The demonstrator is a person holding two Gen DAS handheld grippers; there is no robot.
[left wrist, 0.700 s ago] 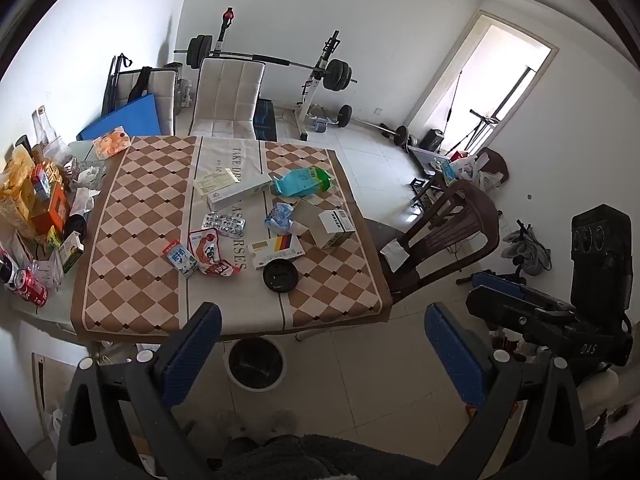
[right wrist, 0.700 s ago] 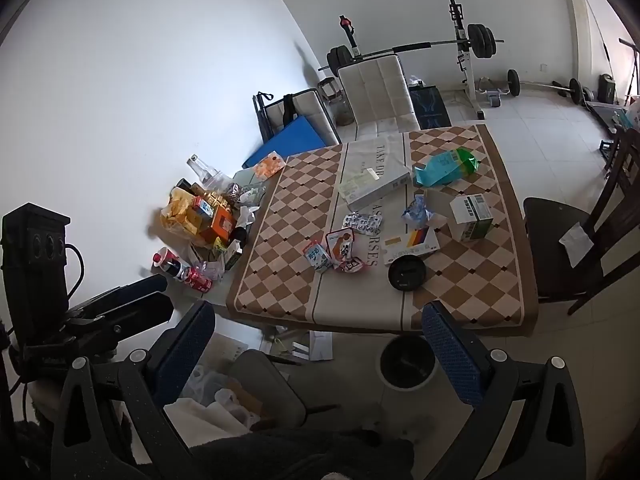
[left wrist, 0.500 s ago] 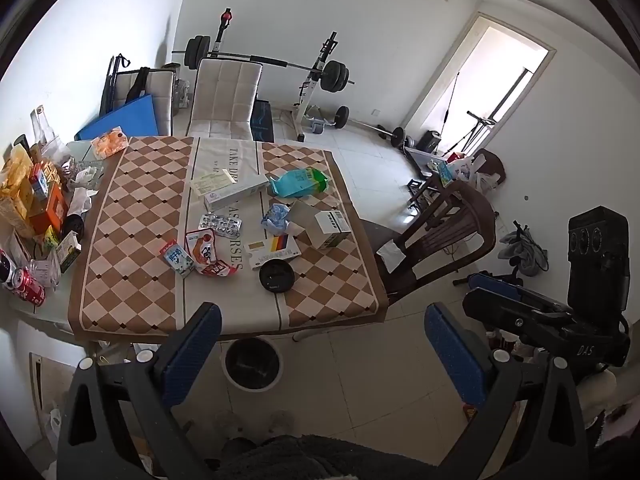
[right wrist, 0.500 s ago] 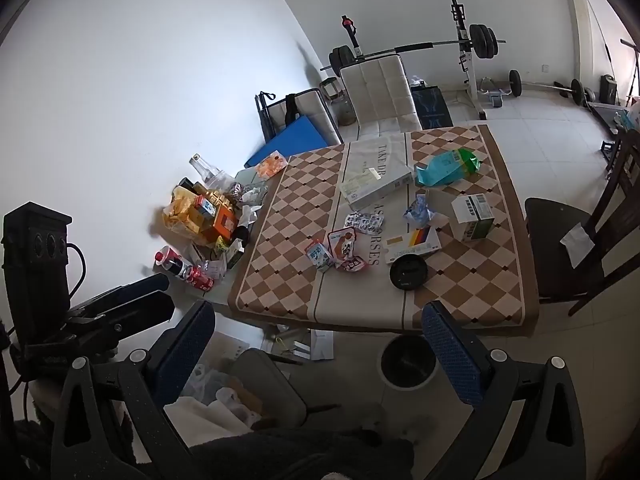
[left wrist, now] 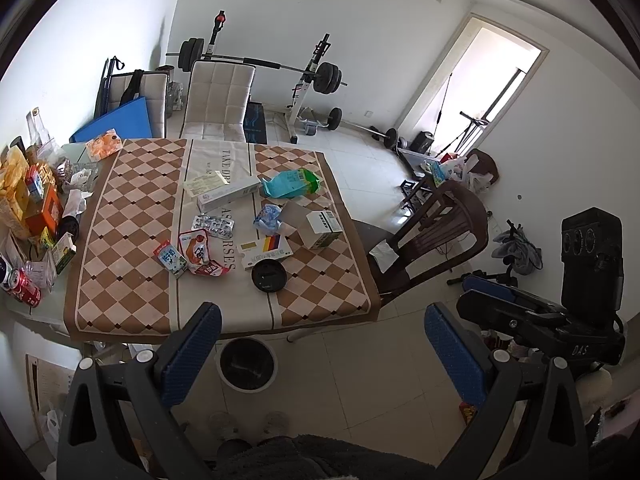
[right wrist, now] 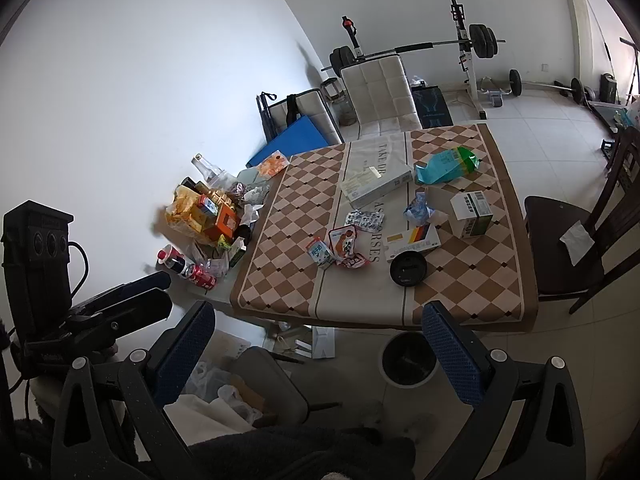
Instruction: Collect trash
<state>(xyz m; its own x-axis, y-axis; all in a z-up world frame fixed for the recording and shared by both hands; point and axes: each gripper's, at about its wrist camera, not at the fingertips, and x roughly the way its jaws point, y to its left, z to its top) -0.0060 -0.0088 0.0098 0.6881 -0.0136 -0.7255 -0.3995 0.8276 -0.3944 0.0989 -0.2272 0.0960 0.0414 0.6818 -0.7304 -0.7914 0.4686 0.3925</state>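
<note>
Trash lies scattered on a table with a brown checkered cloth point(left wrist: 132, 216) point(right wrist: 288, 216): a teal bag point(left wrist: 291, 184) point(right wrist: 446, 165), a long white box point(left wrist: 228, 196) point(right wrist: 380, 186), a blister pack point(left wrist: 213, 225), snack wrappers point(left wrist: 196, 252) point(right wrist: 344, 245), a small carton point(left wrist: 322, 229) point(right wrist: 472, 216), a black round lid point(left wrist: 268, 275) point(right wrist: 408, 269). A dark waste bin point(left wrist: 247, 363) point(right wrist: 408, 360) stands on the floor under the near table edge. My left gripper point(left wrist: 322, 340) and right gripper point(right wrist: 318, 338) both hover open and empty, well short of the table.
Food packs and cans point(left wrist: 28, 216) point(right wrist: 208, 216) crowd the table's left side. A dark chair point(left wrist: 432, 236) point(right wrist: 576, 248) stands at the right. A weight bench and barbell rack point(left wrist: 256, 80) fill the back. Boxes and bags point(right wrist: 224, 392) lie on the floor at the near left.
Both views have shifted slightly, with the table sitting a little further off in the frame. Both grippers stay open and empty.
</note>
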